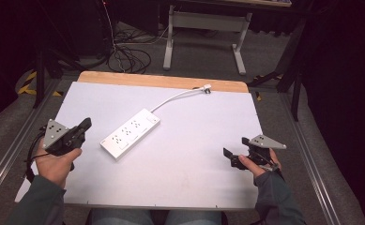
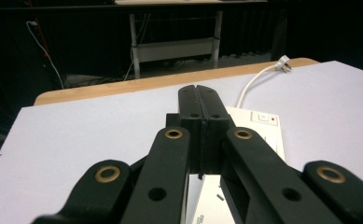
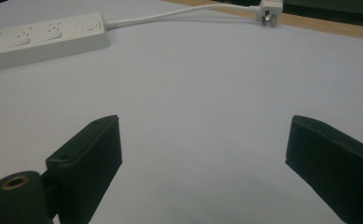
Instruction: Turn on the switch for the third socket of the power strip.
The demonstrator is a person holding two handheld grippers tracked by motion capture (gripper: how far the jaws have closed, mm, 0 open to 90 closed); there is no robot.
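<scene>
Hands come in from the bottom of the high view, each holding a gripper over a white table top [image 1: 180, 173]. A white power strip [image 1: 130, 133] lies slantwise left of the middle, and its cord [image 1: 173, 99] curves off to a plug [image 1: 207, 88] resting by the wooden far edge. The left gripper [image 1: 82, 125] sits at the left side near the strip but apart from it, its jaws pressed together on nothing. The right gripper [image 1: 235, 149] sits at the right side, well apart from the strip, jaws spread.

Left gripper view: the left gripper [image 2: 199, 100] shows both black jaws meeting flat along their length, with the power strip [image 2: 263, 128] lying just beyond and below them and the plug [image 2: 283, 64] farther back at the board's edge.

Right gripper view: the right gripper [image 3: 202, 144] has its jaws wide apart over bare white surface. The power strip [image 3: 44, 39] lies at upper left, its cord [image 3: 179, 14] running to the plug [image 3: 268, 11] at the top.
</scene>
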